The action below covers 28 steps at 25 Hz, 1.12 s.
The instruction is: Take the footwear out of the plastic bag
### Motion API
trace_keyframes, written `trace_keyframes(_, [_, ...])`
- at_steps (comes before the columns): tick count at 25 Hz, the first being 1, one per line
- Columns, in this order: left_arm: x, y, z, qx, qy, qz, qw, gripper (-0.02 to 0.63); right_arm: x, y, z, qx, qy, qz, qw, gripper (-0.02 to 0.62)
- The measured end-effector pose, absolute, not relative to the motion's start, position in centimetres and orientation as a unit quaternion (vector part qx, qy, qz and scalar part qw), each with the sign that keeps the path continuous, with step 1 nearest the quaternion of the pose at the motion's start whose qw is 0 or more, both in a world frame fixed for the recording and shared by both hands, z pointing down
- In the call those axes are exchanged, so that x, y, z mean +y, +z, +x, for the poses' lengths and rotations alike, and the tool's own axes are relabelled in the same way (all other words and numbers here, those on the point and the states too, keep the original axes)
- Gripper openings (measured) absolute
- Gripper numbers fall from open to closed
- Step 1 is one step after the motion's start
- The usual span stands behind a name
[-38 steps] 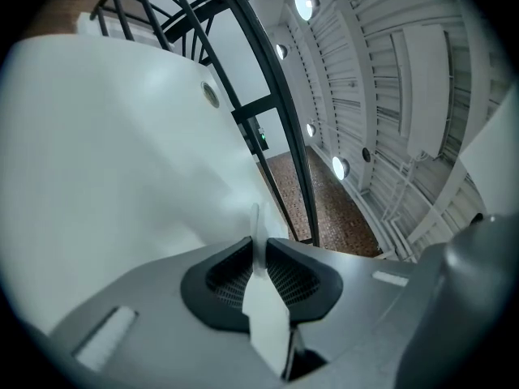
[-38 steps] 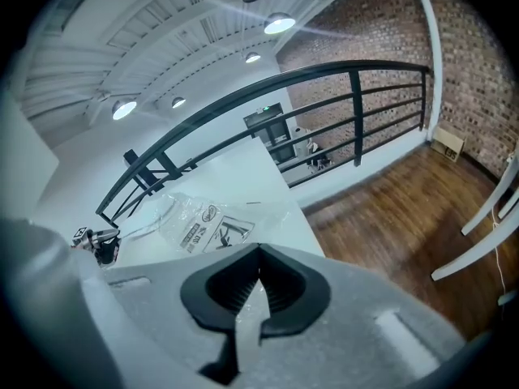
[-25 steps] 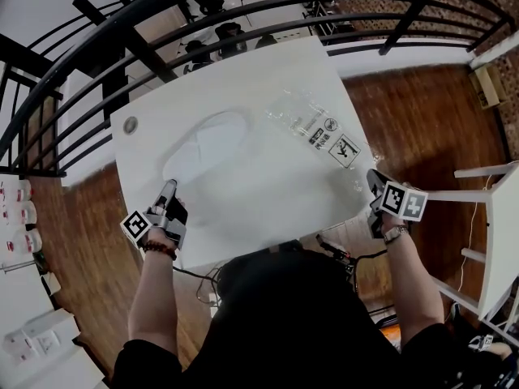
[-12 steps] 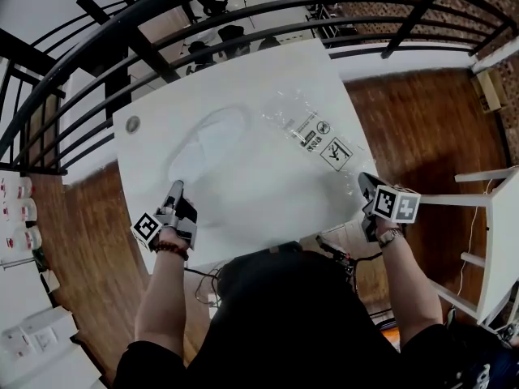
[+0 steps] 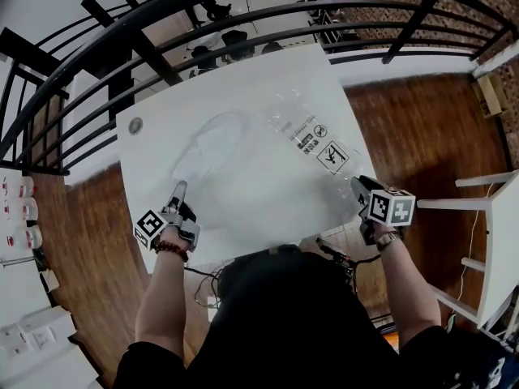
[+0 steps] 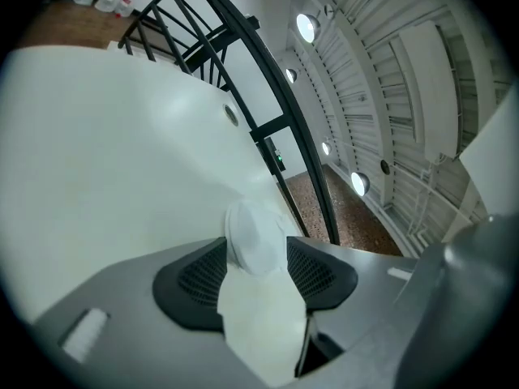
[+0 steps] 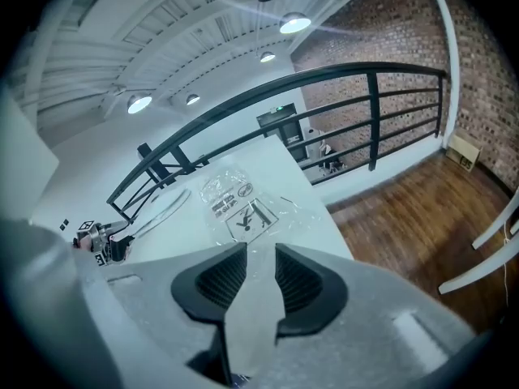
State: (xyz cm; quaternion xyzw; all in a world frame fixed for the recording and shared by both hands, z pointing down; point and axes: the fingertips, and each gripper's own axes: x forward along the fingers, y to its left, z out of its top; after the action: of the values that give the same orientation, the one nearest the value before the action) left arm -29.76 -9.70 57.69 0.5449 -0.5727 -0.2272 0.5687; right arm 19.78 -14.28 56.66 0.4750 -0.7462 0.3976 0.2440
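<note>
A white slipper (image 5: 209, 142) lies flat on the white table (image 5: 259, 205), left of centre. Right of it lies the clear plastic bag (image 5: 312, 140) with black warning labels, flat and with nothing visible inside. My left gripper (image 5: 177, 188) is at the table's front left; its jaws are opening, and the slipper's rounded end (image 6: 255, 235) sits between the tips. My right gripper (image 5: 357, 186) is at the front right corner. Its jaws are also opening, with only pale table or film in the gap, and the bag (image 7: 239, 201) lies just ahead.
A black metal railing (image 5: 243, 14) curves round the table's far side. A round grommet hole (image 5: 135, 125) is in the far left corner. Wooden floor lies on both sides, and a white chair frame (image 5: 495, 241) stands to the right. Cables (image 5: 336, 254) hang below the front edge.
The right gripper has shifted a little left along the front corner, toward the bag. The left gripper stays by the slipper's near end. Slipper and bag lie as before.
</note>
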Motion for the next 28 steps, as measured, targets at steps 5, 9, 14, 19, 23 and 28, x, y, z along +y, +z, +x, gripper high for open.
trace_keyframes(5, [-8.7, 58.0, -30.1, -0.61, -0.159, 0.547, 0.551, 0.304, -14.0, 56.4, 20.4, -0.747, 0.388, 0.477, 0.251, 0.109])
trace_keyframes(9, [-7.9, 58.3, -29.5, -0.633, -0.048, 0.566, 0.526, 0.325, -13.8, 56.3, 20.9, -0.75, 0.382, 0.475, 0.255, 0.114])
trace_keyframes(14, [-6.9, 57.8, -29.2, -0.663, 0.071, 0.576, 0.473, 0.36, -13.3, 55.9, 21.4, -0.757, 0.374, 0.471, 0.255, 0.114])
trace_keyframes(19, [-6.4, 55.9, -28.1, -0.677, 0.09, 0.591, 0.429, 0.322, -13.3, 54.7, 21.9, -0.77, 0.338, 0.474, 0.261, 0.114])
trace_keyframes(23, [-5.8, 54.2, -26.9, -0.679, 0.09, 0.606, 0.405, 0.287, -13.7, 53.1, 22.0, -0.783, 0.299, 0.481, 0.258, 0.114])
trace_keyframes(28, [-5.2, 52.3, -25.4, -0.676, 0.083, 0.622, 0.385, 0.241, -14.0, 51.0, 20.6, -0.804, 0.26, 0.473, 0.249, 0.114])
